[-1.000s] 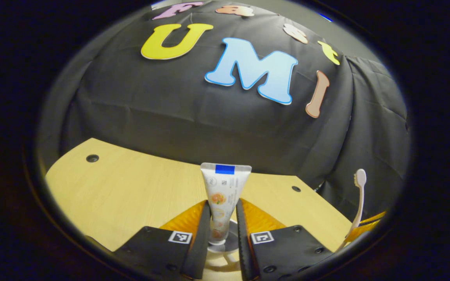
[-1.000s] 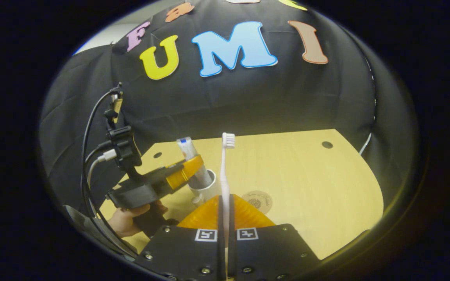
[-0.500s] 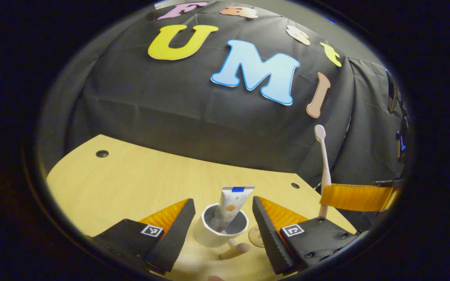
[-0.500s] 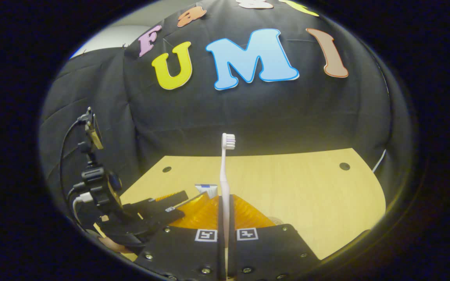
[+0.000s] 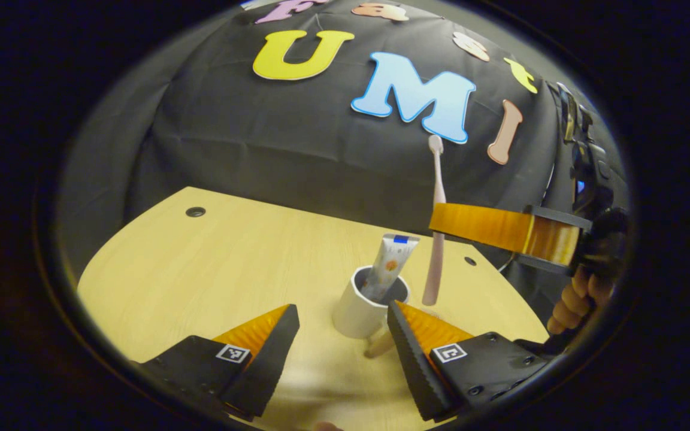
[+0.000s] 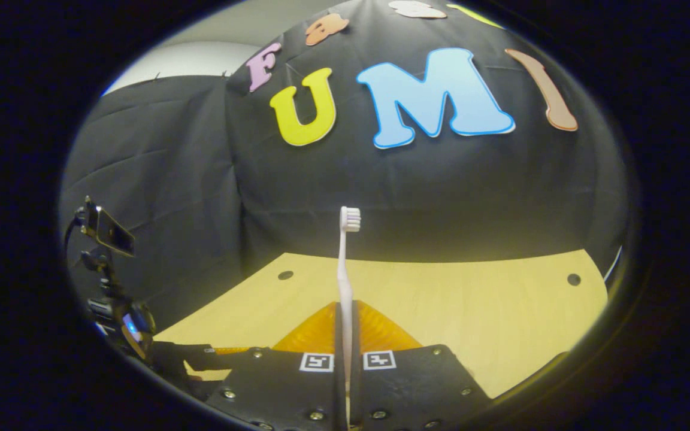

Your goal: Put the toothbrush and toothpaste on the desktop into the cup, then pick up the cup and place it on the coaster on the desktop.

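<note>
While the toothpaste tube (image 5: 388, 266) already leans inside the white cup (image 5: 362, 305) on the desk (image 5: 213, 269), the toothbrush (image 5: 435, 239) hangs bristles-up beside the cup, its handle end just off the rim and not yet over the opening. The right gripper (image 6: 345, 353) has its jaws pinching the brush handle; in the left gripper view it reaches in from the right, with the hand (image 5: 578, 299) that holds it below. The left gripper (image 5: 342, 335) sits with jaws spread wide on either side of the cup, holding nothing.

The main risk, as I judge it, is a descent started too early: the handle end would strike the rim or the outer wall and tip the light cup. The tube takes up part of the mouth, so the brush could jam against it or lever it out. The coaster seems hidden behind the left gripper's jaw, so I cannot place it.
</note>
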Available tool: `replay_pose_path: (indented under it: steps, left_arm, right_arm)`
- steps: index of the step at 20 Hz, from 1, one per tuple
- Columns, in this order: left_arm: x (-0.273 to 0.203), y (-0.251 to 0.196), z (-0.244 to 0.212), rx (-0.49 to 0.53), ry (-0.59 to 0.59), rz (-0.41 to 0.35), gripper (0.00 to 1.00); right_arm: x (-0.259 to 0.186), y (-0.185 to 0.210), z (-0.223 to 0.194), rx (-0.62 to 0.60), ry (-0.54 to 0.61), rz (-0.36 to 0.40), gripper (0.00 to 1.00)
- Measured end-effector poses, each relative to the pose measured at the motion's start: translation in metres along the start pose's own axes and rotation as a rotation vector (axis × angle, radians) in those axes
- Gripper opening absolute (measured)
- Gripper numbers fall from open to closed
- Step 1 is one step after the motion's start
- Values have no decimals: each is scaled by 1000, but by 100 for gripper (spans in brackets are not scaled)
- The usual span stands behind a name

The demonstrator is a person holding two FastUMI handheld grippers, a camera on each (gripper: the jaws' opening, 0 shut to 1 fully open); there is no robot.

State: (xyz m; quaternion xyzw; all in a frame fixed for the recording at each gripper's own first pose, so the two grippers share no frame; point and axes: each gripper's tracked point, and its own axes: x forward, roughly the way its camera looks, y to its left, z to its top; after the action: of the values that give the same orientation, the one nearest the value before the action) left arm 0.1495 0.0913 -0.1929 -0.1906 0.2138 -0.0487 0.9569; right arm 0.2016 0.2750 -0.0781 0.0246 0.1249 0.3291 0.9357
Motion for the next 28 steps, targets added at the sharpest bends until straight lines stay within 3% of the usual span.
replay_pose_path:
  steps: [3,5,7,8,12,13,15,17,18,19,20,22,23,24,25,28]
  left_arm:
    - [-10,7,-11,-25,18,12,90]
    - [-15,12,-16,-38,27,20,95]
    - [-17,17,-22,-42,34,31,90]
    - [-18,19,-23,-46,36,36,95]
    - [-17,22,-25,-59,39,47,95]
    - [-17,21,-25,-55,39,46,99]
    - [-17,19,-25,-45,41,43,90]
    - [-14,18,-25,-37,43,39,95]
    - [-13,16,-26,-35,45,37,95]
    - [-11,14,-25,-34,46,33,95]
    - [-10,12,-26,-32,48,30,99]
    - [-7,8,-27,-33,52,22,95]
    - [-7,6,-27,-33,53,18,95]
    - [-5,3,-26,-32,53,15,95]
    - [-5,1,-26,-29,55,12,95]
    - [-3,-7,-25,-20,57,4,95]
  right_arm:
    - [16,3,-6,-75,-11,8,3]
    - [26,1,-11,-119,-15,1,3]
    - [34,0,-17,-150,-16,1,3]
    - [36,1,-18,-158,-17,5,4]
    - [36,1,-17,-192,-38,-11,3]
    - [39,0,-18,-203,-38,-18,5]
    - [37,0,-18,-227,-44,-28,5]
    - [34,-2,-18,-247,-41,-29,7]
    - [34,0,-19,-252,-38,-22,11]
    - [31,0,-20,-257,-34,-25,23]
    - [29,-1,-21,-262,-32,-29,29]
    - [25,-3,-20,-256,-27,-39,59]
    - [24,-5,-21,-244,-26,-45,67]
    - [20,-5,-20,-229,-26,-46,69]
    - [17,-8,-16,-212,-29,-52,78]
    - [0,-16,-1,-182,-59,-77,77]
